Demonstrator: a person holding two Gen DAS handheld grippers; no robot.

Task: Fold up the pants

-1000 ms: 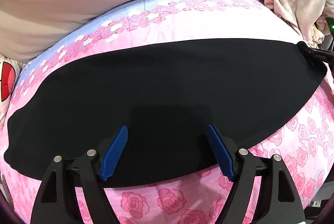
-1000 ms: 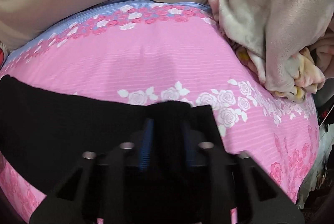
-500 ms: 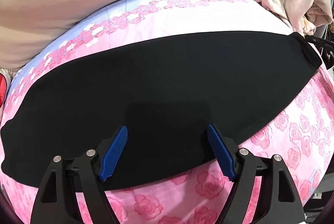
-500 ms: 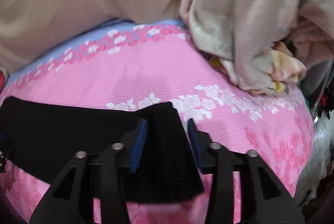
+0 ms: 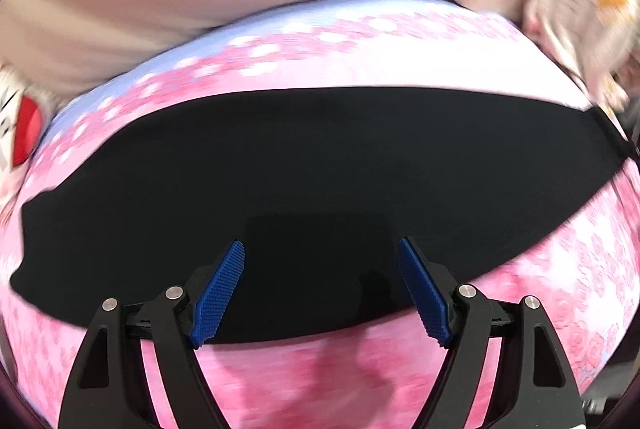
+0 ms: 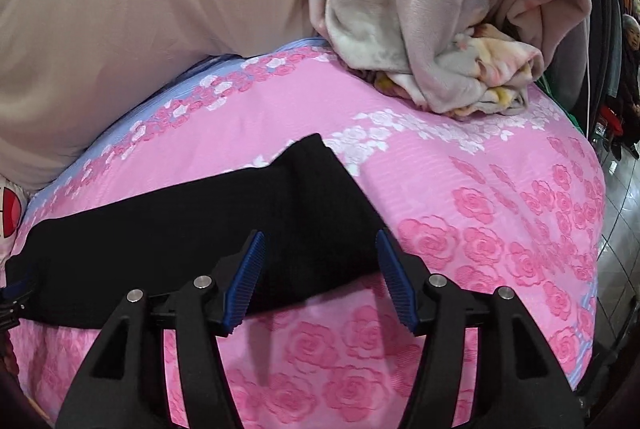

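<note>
Pink rose bedsheet (image 6: 500,189) bears black pants (image 5: 304,181) beneath both gaping tools, left (image 5: 320,289) and right (image 6: 320,277), pads untouching.

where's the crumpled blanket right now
In the right wrist view the crumpled blanket sits top right on the far part of the pink floral bedsheet, beyond the black pants.

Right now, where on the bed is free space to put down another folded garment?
Free: the pink rose sheet right of the black pants, and the strip between the pants and the beige wall. Crowded: the far right corner, where the crumpled floral blanket lies.
</note>
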